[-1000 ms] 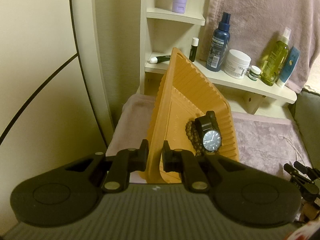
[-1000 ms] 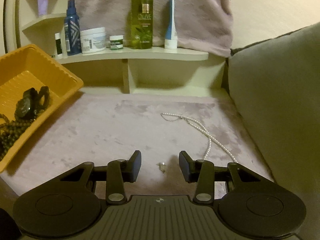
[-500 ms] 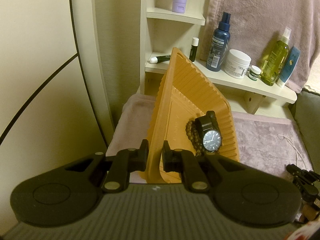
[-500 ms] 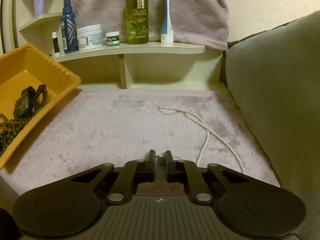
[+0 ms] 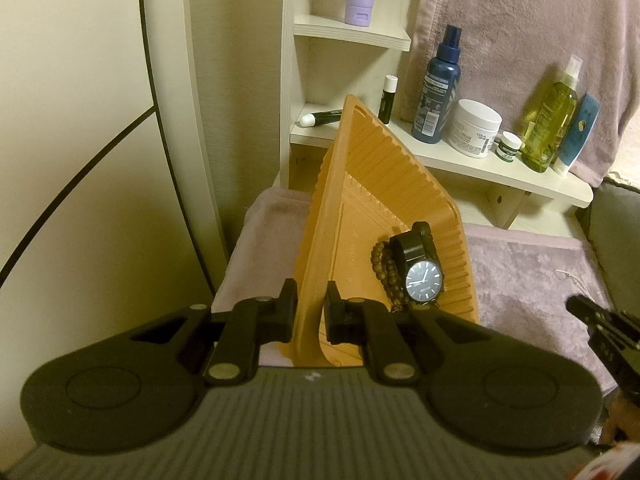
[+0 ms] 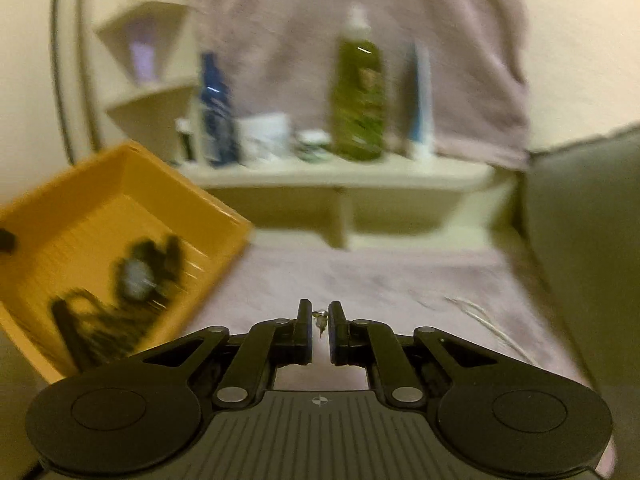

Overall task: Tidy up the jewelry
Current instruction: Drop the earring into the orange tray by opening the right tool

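While the left gripper (image 5: pixel 311 312) clamps the tray (image 5: pixel 362 184) holding a watch (image 5: pixel 424 282) and beads (image 5: pixel 386 270), the right gripper (image 6: pixel 320 322) pinches an earring (image 6: pixel 320 317); a pearl necklace (image 6: pixel 486 320) remains on the cloth (image 6: pixel 380 276).

Dim warm light; right-wrist view motion-blurred, fisheye-warped.

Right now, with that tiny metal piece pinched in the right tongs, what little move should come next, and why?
Probably carry the small metal piece leftward over the orange tray before letting go. The right tongs grip it above the cloth, and the left tongs hold the tray tilted, watch already inside.
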### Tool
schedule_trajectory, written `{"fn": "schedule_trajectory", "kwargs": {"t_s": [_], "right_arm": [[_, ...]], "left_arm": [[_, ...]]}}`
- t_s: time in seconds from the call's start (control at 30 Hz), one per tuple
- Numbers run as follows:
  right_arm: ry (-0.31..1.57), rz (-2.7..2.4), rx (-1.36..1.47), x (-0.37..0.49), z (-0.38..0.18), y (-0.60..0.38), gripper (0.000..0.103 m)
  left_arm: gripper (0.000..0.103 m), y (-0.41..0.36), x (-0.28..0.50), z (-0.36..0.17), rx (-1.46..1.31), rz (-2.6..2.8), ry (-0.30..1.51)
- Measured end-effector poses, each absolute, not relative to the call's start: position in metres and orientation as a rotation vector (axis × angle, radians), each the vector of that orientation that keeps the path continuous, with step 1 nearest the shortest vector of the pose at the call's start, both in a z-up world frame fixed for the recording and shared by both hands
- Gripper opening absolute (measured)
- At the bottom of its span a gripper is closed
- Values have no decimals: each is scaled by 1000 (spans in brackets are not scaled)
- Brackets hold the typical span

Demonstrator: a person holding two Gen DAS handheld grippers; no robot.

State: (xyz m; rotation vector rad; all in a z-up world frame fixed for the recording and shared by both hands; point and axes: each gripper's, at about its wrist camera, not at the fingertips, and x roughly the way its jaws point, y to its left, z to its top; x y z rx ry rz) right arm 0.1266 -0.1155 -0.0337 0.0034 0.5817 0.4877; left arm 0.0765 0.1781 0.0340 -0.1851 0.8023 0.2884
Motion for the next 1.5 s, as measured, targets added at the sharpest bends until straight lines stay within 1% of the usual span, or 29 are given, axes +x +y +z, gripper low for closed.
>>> {"fn": "schedule_trajectory", "kwargs": {"t_s": [0.13,0.37,0.77,0.8,0.87,0.9,0.93,1.2,1.5], "right_arm": [[578,591,15,126,-26,-78,7],[608,719,-20,124,-33,-24,7],[668,792,-56,128,-51,1,8],[662,791,-53,125,-50,-1,9],[652,780,-51,123,-48,-4,16],[649,778,-47,123,-47,-6,27],[644,777,-41,123,-46,-8,33],[586,649,-51,125,-33,-46,34],[597,382,-94,137,-44,-134,37]], "left_arm": [[11,178,77,34,-185,288,802],[11,178,77,34,-188,286,801],[12,181,77,32,-199,283,800],[12,181,77,32,-200,282,800],[12,181,77,32,-199,282,800],[12,182,77,32,-200,282,800],[12,182,77,32,-203,282,800],[12,182,76,32,-203,283,799],[12,182,76,31,-201,282,799]]}}
